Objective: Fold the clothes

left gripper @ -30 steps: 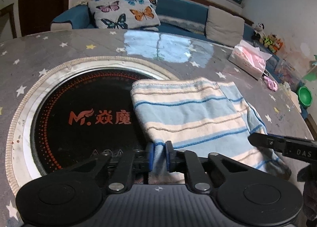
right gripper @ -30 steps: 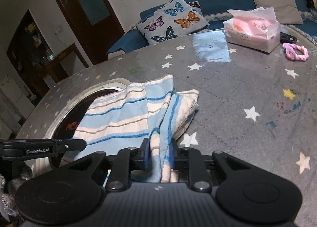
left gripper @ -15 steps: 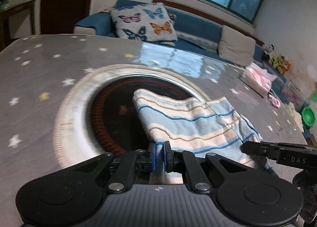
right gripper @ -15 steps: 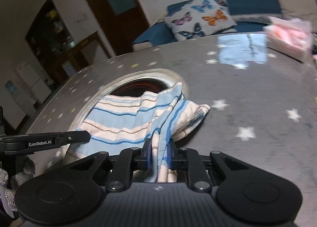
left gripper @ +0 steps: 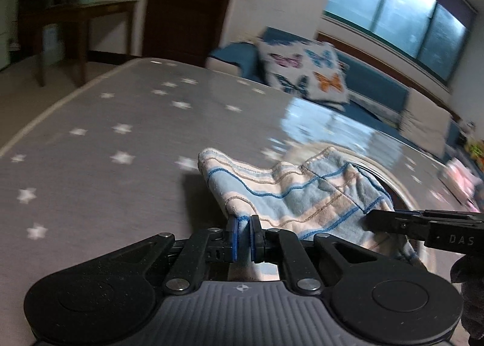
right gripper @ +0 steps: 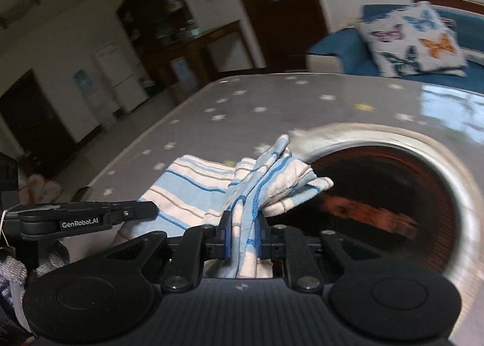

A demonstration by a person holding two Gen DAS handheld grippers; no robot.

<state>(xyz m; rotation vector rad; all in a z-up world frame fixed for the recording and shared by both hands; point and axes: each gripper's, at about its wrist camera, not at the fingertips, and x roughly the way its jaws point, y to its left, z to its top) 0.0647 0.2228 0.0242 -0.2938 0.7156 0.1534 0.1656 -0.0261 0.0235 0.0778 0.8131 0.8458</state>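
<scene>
Striped cloth held at two edges above a star-patterned counter.

The grey counter (left gripper: 90,170), with a round dark hob (right gripper: 393,194) set into it, is seen under the blue-and-cream striped cloth (left gripper: 287,194), which is lifted off it between the two grippers. One cloth edge is clamped in the left gripper (left gripper: 243,238), and a bunched edge is pinched in the right gripper (right gripper: 243,238). A butterfly cushion (left gripper: 305,73) is seen behind.
</scene>
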